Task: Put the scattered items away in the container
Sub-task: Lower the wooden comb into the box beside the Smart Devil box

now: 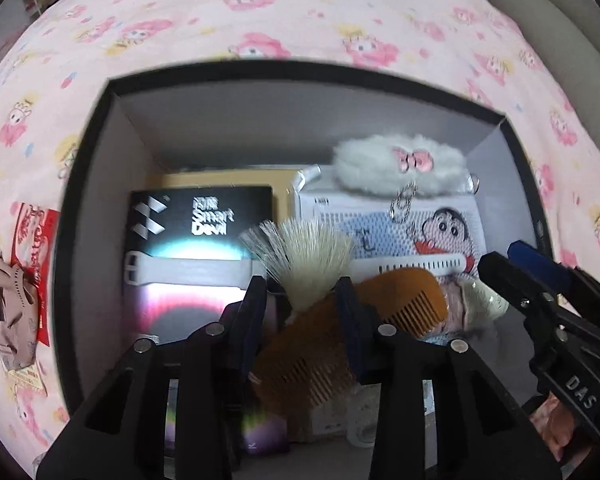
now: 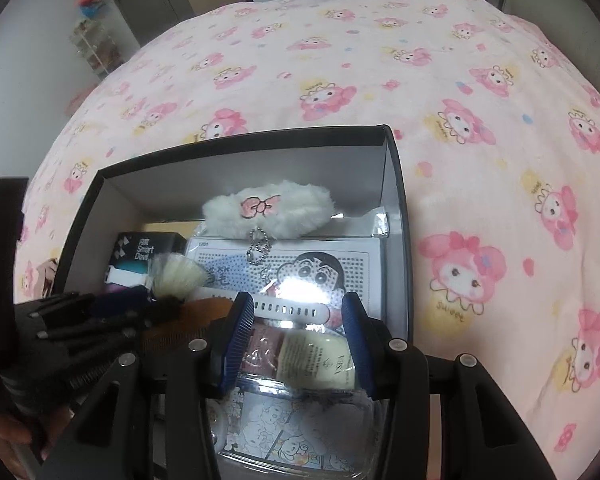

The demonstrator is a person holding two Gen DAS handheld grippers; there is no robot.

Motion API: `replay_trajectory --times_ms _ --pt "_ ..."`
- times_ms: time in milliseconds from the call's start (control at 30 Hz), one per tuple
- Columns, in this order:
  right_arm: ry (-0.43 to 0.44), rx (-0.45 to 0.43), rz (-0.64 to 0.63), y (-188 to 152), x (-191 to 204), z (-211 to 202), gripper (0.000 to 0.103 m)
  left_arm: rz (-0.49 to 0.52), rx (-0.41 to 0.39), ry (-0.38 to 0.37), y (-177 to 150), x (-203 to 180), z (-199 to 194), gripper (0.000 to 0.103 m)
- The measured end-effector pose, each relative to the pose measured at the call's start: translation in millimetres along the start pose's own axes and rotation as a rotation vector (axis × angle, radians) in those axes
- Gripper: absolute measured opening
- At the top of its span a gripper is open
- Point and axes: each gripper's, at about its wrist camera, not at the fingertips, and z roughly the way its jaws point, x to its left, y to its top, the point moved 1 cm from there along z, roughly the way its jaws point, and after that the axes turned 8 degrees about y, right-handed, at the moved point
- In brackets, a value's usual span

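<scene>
Brush [image 1: 300,256] sits between the left gripper's [image 1: 302,300] part-spread jaws over the box [image 1: 100,184]; release gently, right gripper [image 2: 296,320] spread.

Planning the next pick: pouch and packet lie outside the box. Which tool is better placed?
Left. The brown pouch and red packet lie beside the box's left wall, on the left tool's side; the right tool is at the opposite end.

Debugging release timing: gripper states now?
Left gripper: open, brush between fingers.
Right gripper: sachet between fingers, grip cannot be told.
</scene>
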Motion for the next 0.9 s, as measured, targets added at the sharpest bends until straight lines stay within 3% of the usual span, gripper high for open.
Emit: replay_trajectory --times_ms 167,267,467,700,900 --pt "-0.012 -0.008 -0.013 2.0 0.2 1.4 0.042 0.092 -0.055 -0.052 -7.1 -3.9 -13.9 0.036" --pt "0.027 0.007 -0.009 1.8 -0.4 2.8 0.042 0.108 -0.036 -0.015 -8.2 -9.2 -8.7 0.036" --pt "0.079 -0.026 0.031 -1.4 -10.7 -16.1 0.041 0.064 -0.024 -0.022 -24.5 -2.9 -9.9 0.033" --pt "0.101 0.037 0.007 -8.7 -3.6 -4.0 0.04 0.123 0.001 -0.042 -38.9 -13.8 -7.4 0.033" --pt "0.082 0.039 -0.046 -13.0 5.2 -2.4 0.04 0.199 -0.002 -0.047 -52.6 -22.4 -27.7 0.033"
